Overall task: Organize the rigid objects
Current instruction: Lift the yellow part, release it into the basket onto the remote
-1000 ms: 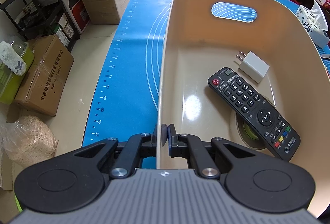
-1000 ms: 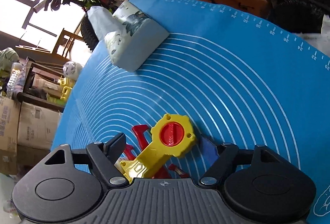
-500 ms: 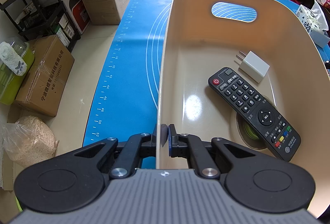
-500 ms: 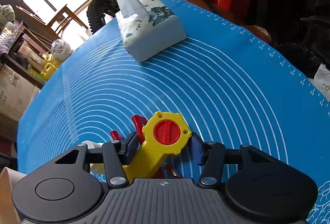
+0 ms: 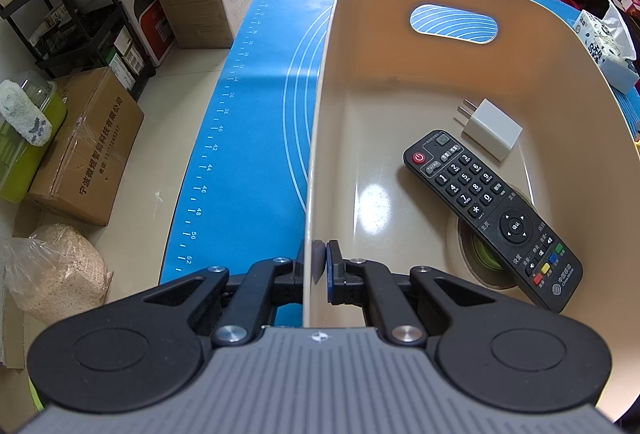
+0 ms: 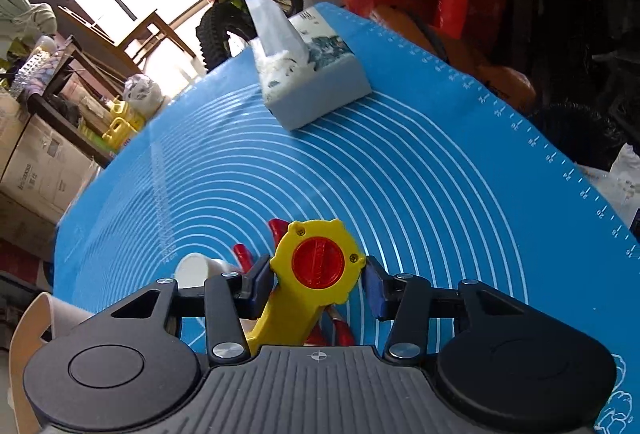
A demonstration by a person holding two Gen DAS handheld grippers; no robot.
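My left gripper (image 5: pixel 318 266) is shut on the near rim of a beige plastic bin (image 5: pixel 400 90). Inside the bin lie a black remote control (image 5: pixel 490 212), a white plug adapter (image 5: pixel 491 128) and a roll of tape (image 5: pixel 482 250) partly under the remote. My right gripper (image 6: pixel 318 280) is shut on the round head of a yellow toy tool with a red knob (image 6: pixel 317 263), held just above the blue mat (image 6: pixel 400 174). A red piece (image 6: pixel 276 226) and a white cup (image 6: pixel 196 268) lie under and beside it. The bin's corner (image 6: pixel 32 318) shows at lower left.
A tissue pack (image 6: pixel 312 74) stands on the mat's far side; it also shows in the left wrist view (image 5: pixel 606 48). Cardboard boxes (image 5: pixel 84 150), a black shelf (image 5: pixel 80 10) and a bag (image 5: pixel 56 274) stand on the floor left of the table. A bicycle (image 6: pixel 224 2) stands beyond.
My right gripper has closed from wide open onto the yellow toy's head, and its view has swung and tilted up. The left gripper and bin have not moved.
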